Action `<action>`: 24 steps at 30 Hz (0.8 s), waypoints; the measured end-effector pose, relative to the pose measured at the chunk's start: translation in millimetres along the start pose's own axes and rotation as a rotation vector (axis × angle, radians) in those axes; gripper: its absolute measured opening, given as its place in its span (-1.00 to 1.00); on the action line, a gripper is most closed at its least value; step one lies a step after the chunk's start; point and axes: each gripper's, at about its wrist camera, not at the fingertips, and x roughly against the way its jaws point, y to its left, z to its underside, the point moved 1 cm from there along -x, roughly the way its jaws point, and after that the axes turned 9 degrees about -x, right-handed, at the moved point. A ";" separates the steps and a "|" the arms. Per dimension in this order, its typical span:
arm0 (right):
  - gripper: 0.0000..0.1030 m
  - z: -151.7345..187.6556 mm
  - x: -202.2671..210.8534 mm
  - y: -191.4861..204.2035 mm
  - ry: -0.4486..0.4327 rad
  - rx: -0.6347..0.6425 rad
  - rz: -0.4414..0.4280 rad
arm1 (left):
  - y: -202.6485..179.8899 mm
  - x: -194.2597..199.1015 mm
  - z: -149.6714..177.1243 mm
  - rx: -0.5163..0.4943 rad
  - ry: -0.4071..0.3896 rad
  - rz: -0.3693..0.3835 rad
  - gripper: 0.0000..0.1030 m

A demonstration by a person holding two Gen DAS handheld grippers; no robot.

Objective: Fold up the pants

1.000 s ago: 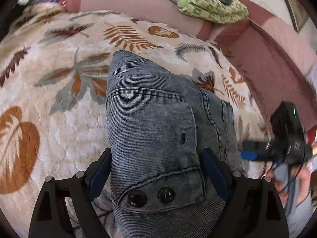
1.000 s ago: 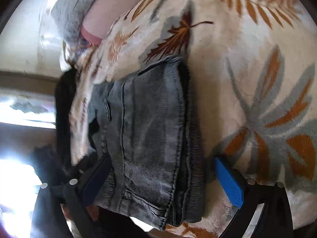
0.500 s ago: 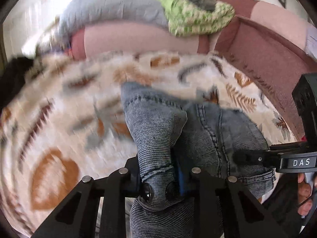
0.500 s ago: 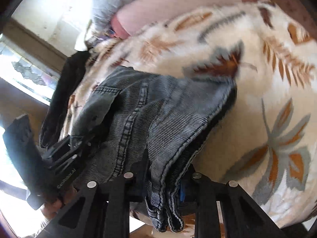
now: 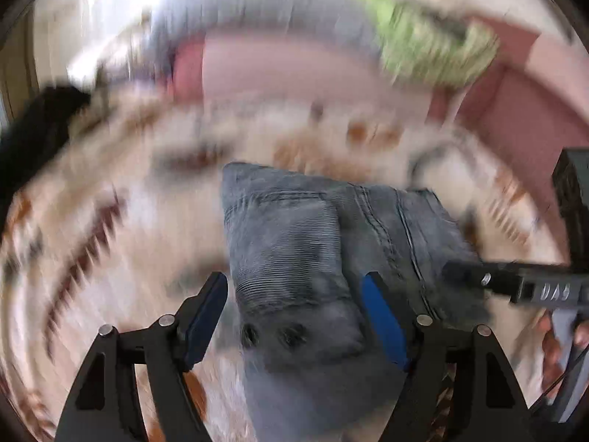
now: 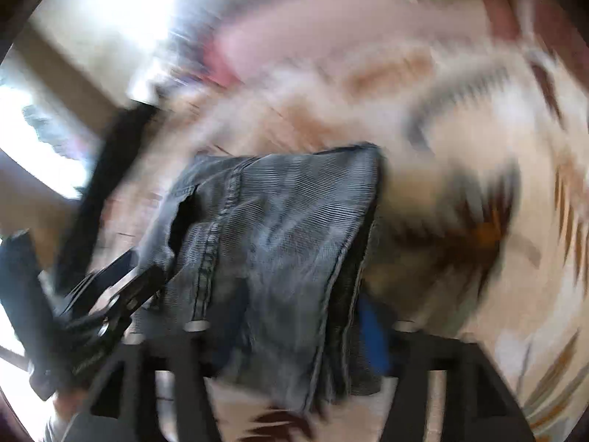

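The folded grey-blue denim pants [image 5: 294, 254] lie on a leaf-patterned blanket [image 5: 121, 221]. My left gripper [image 5: 294, 316] is open, its blue pads on either side of the waistband end with two buttons. In the right wrist view the pants [image 6: 276, 228] fill the centre and drape over my right gripper [image 6: 294, 335]; its jaws stand a little apart around the stacked edge, with a blue pad [image 6: 371, 331] showing on the right. The right gripper also shows in the left wrist view [image 5: 515, 287]. Both views are motion-blurred.
A pink sofa back [image 5: 294, 66] runs behind the blanket, with a green patterned cloth [image 5: 434, 48] and a grey cushion [image 5: 257, 0] on top. A dark garment [image 5: 33, 136] lies at the far left. The left gripper appears at the left of the right wrist view [image 6: 99, 313].
Both grippers were shut on the pants half a second ago and have opened. The pants have dropped back onto the blanket, and both cameras are moving fast.
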 end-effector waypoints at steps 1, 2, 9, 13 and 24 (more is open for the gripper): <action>0.27 3.4 -7.4 -8.2 0.016 -0.023 0.035 | 0.8 -3.2 6.0 -0.005 0.009 0.010 0.50; 0.27 7.5 -5.0 -12.9 0.001 -0.036 0.019 | 1.4 4.0 10.5 -0.006 -0.024 0.015 0.50; 0.39 29.2 58.4 22.3 -0.206 0.043 -0.092 | 1.1 68.7 23.6 -0.050 -0.242 -0.064 0.67; 0.48 38.2 -11.8 16.7 -0.040 0.071 0.109 | -2.3 -3.5 32.6 -0.052 0.036 -0.024 0.71; 0.89 97.9 105.5 24.9 -0.348 0.117 0.120 | -5.8 98.3 42.8 0.069 -0.146 -0.075 0.72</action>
